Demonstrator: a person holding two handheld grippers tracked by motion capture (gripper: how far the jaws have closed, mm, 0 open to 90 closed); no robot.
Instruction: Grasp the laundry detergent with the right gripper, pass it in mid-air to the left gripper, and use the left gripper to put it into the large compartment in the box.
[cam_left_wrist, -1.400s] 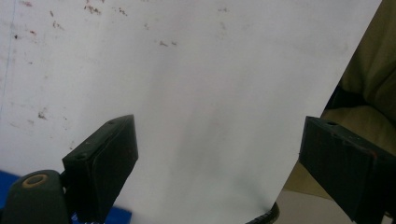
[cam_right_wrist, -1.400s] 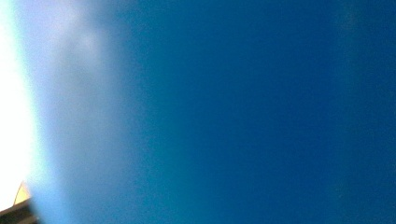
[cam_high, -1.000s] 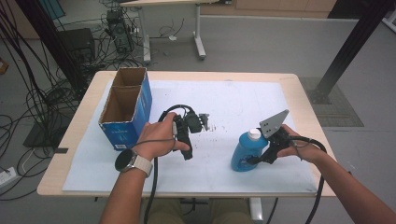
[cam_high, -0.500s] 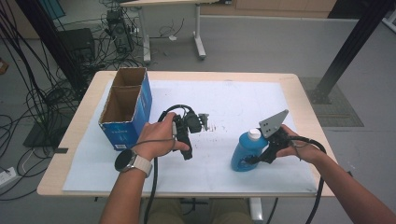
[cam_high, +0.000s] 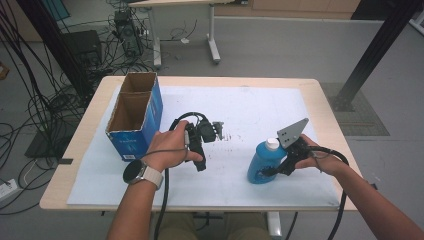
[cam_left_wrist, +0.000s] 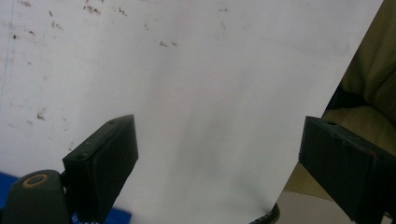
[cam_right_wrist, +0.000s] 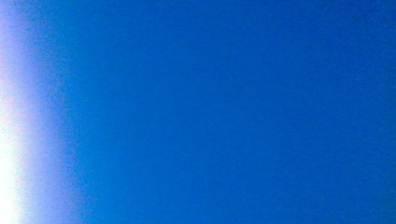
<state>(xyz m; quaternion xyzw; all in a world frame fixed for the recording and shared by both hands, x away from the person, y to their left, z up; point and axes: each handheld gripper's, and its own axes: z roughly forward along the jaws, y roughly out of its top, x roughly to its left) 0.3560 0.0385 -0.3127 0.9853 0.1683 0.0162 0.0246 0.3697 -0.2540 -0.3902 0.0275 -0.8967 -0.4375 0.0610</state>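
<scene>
Your right hand-held gripper has just been closing its jaws on the blue bottle, which stands upright at 4 o'clock on the tabletop, so it does not tip, while your left hand-held gripper rests released, away from the cardboard box.

The desk has a light wooden top, and a white sheet covers most of it. The floor around is grey. Beyond the far edge stands another table on white legs. Many black cables lie at the left side. A dark metal post stands near the far right corner.
</scene>
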